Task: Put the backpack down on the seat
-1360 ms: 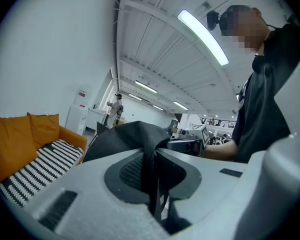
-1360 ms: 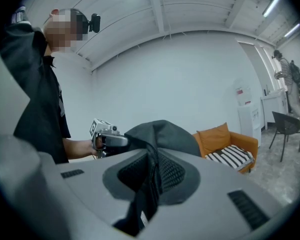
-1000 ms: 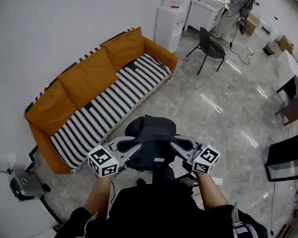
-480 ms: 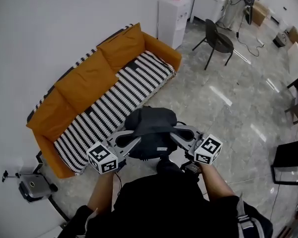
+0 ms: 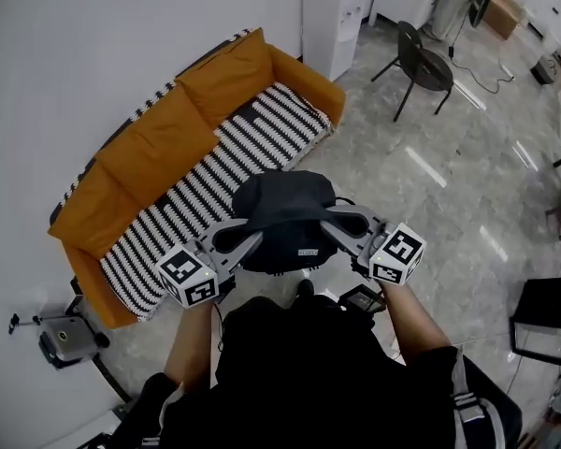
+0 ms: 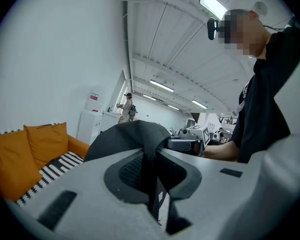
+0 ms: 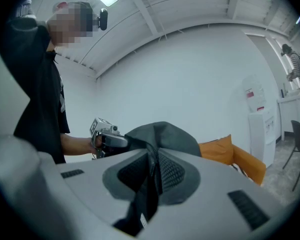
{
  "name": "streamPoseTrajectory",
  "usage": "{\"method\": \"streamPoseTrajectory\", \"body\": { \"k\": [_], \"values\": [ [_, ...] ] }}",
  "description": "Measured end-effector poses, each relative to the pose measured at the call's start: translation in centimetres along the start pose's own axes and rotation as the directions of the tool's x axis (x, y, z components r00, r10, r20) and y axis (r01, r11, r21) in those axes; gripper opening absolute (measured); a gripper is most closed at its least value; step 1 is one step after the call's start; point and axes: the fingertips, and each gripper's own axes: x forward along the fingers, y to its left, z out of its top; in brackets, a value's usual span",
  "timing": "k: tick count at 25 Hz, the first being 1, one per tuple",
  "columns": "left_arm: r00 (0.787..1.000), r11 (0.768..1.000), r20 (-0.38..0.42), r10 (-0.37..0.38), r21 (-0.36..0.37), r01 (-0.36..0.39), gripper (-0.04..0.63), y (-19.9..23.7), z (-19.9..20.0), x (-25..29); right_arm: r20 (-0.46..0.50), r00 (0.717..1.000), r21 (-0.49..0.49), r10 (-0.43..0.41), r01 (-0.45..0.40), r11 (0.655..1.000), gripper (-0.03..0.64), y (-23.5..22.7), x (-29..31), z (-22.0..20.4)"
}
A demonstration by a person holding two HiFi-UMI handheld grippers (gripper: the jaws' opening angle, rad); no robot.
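Observation:
A dark backpack (image 5: pixel 282 221) hangs in the air in front of me, held from both sides. My left gripper (image 5: pixel 241 239) is shut on a fold of its fabric, which shows pinched between the jaws in the left gripper view (image 6: pixel 151 176). On the other side my right gripper (image 5: pixel 341 224) is shut on the backpack (image 7: pixel 165 134) as well, with black fabric squeezed between its pads (image 7: pixel 172 171). The seat is an orange sofa (image 5: pixel 150 138) with a black-and-white striped cover (image 5: pixel 215 181), just beyond the backpack and to its left, against the white wall.
A white water dispenser (image 5: pixel 333 12) stands past the sofa's far end, and a black chair (image 5: pixel 423 64) sits on the marble floor beyond it. A small grey device (image 5: pixel 64 340) lies on the floor by the sofa's near end. A dark table (image 5: pixel 547 321) is at right.
I have stepped closer to the sofa with the backpack carried between both grippers; the sofa now lies nearer and more directly behind it. Both grips are unchanged.

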Motion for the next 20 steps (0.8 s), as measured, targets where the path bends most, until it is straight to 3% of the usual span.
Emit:
{"method": "streamPoseTrajectory", "body": {
  "k": [7, 20],
  "values": [
    [1.000, 1.000, 0.001, -0.003, 0.001, 0.003, 0.044, 2.8, 1.4, 2.5, -0.003, 1.000, 0.018, -0.009, 0.009, 1.000, 0.051, -3.8, 0.9, 0.6],
    [0.999, 0.998, -0.018, -0.049, -0.046, 0.048, 0.046, 11.7, 3.0, 7.1, -0.041, 0.998, 0.059, -0.054, 0.056, 0.997, 0.051, -12.4, 5.7, 1.0]
  ]
}}
